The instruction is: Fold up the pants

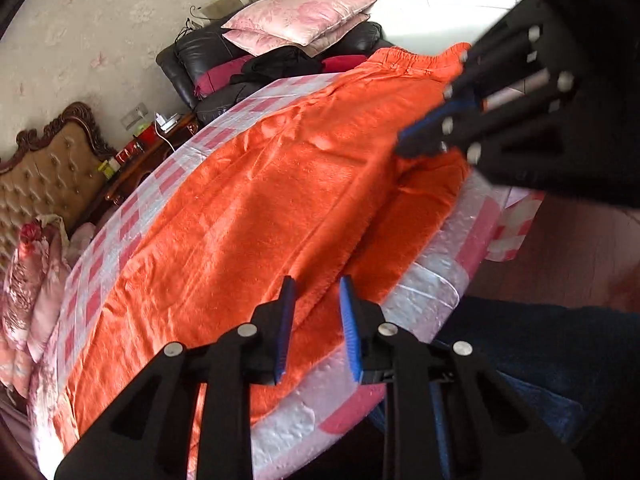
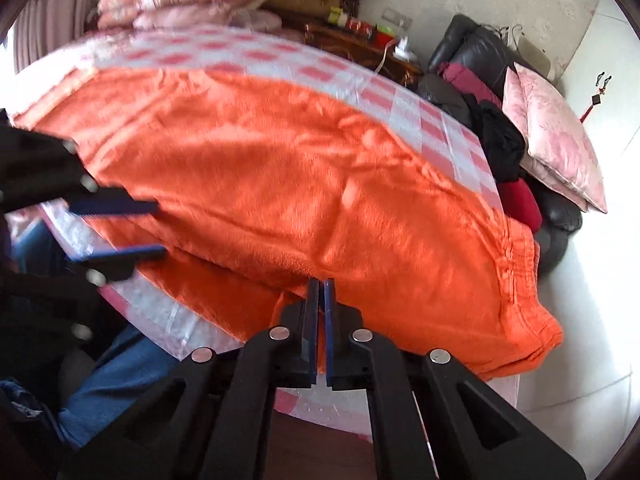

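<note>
Orange fleece pants lie flat and lengthwise on the bed, with the elastic waistband at one end. My left gripper is open. Its blue pads straddle the near edge of a pant leg without pressing on it. My right gripper is shut on the near edge of the pants, closer to the waistband. Its pads are nearly together and pinch the upper layer of fabric.
A pink-and-white checked sheet covers the bed. A tufted headboard and floral bedding stand at one end. A nightstand and a black leather sofa with pink pillows are beyond. A person's jeans leg is at the near bed edge.
</note>
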`<action>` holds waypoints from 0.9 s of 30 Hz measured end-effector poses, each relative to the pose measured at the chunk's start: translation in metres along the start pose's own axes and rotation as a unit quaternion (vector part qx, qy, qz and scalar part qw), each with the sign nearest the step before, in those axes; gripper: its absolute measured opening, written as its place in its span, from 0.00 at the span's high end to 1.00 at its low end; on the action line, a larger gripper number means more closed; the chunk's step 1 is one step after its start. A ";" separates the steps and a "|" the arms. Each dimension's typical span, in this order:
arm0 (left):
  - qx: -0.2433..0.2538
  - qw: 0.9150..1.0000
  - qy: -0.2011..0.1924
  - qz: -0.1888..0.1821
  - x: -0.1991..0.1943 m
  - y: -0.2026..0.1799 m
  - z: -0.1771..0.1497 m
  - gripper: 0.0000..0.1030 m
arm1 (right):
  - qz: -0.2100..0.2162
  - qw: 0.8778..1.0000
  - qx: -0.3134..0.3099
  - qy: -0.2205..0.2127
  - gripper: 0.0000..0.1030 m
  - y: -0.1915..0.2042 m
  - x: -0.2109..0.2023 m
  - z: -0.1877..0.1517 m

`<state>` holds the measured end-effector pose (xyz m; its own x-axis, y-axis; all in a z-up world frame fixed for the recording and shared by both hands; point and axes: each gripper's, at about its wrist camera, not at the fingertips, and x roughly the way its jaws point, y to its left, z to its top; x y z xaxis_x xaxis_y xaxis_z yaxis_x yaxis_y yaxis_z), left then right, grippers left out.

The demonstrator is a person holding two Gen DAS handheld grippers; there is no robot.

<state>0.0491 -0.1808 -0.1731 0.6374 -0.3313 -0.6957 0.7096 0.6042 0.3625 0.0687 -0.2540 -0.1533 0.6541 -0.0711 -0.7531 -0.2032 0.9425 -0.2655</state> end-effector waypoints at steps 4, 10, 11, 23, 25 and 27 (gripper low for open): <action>0.047 0.998 -0.006 0.039 0.005 -0.015 0.002 0.86 | 0.028 0.999 0.019 -0.015 1.00 -0.011 -0.012 0.005; 0.026 0.998 -0.030 0.048 -0.020 0.002 0.012 0.99 | 0.041 0.999 -0.004 -0.009 1.00 -0.009 -0.023 -0.001; 0.026 0.998 -0.029 0.045 -0.024 0.002 0.013 0.99 | 0.047 0.999 -0.013 -0.005 1.00 -0.007 -0.024 -0.003; 0.012 1.000 0.005 0.000 -0.020 -0.015 -0.002 0.98 | 0.048 0.995 -0.067 0.056 0.98 0.008 -0.003 -0.020; -0.004 1.000 0.009 -0.015 -0.020 -0.013 -0.005 0.97 | 0.065 0.994 -0.063 0.065 0.94 0.004 -0.003 -0.022; -0.026 0.999 0.011 -0.036 -0.022 -0.007 -0.008 0.96 | 0.096 0.992 -0.043 0.072 0.92 -0.007 -0.005 -0.019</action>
<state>0.0276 -0.1722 -0.1649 0.5787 -0.3598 -0.7318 0.7362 0.6166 0.2790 0.0526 -0.2666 -0.1593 0.4874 0.0558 -0.8714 -0.3792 0.9125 -0.1536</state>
